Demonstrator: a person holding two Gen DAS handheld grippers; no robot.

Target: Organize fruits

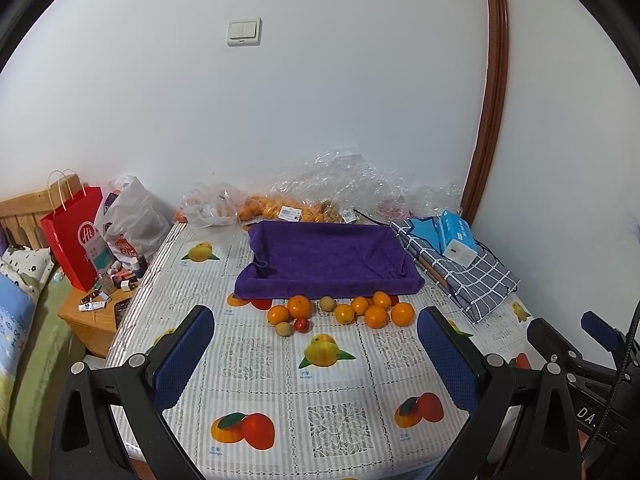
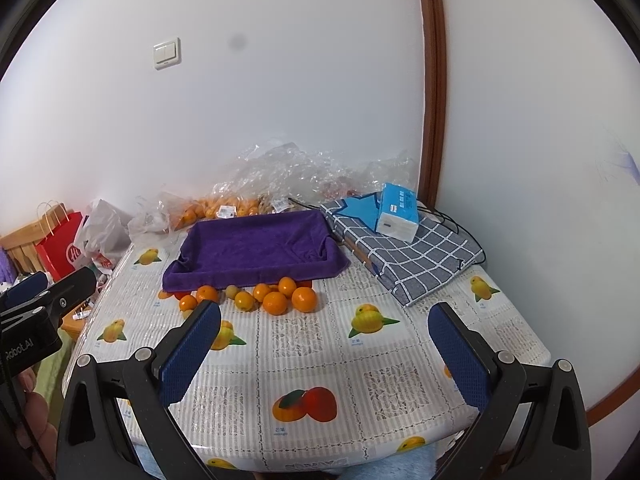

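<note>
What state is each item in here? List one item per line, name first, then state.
left gripper: open, holding nothing
right gripper: open, holding nothing
purple tray: no fruit inside
loose oranges: on the table in front of the tray
tissue pack: lying on the checked cloth

Bare tablecloth (image 1: 256,364) up to fruit cluster (image 1: 340,314); purple tray (image 1: 326,258) behind

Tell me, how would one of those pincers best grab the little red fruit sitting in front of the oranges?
Probably across its round middle, coming down from above and from the near side. The small red fruit lies at the near edge of the pile, with open tablecloth in front; a brownish fruit touches its left and oranges crowd behind, so fingers fit best front and back.
</note>
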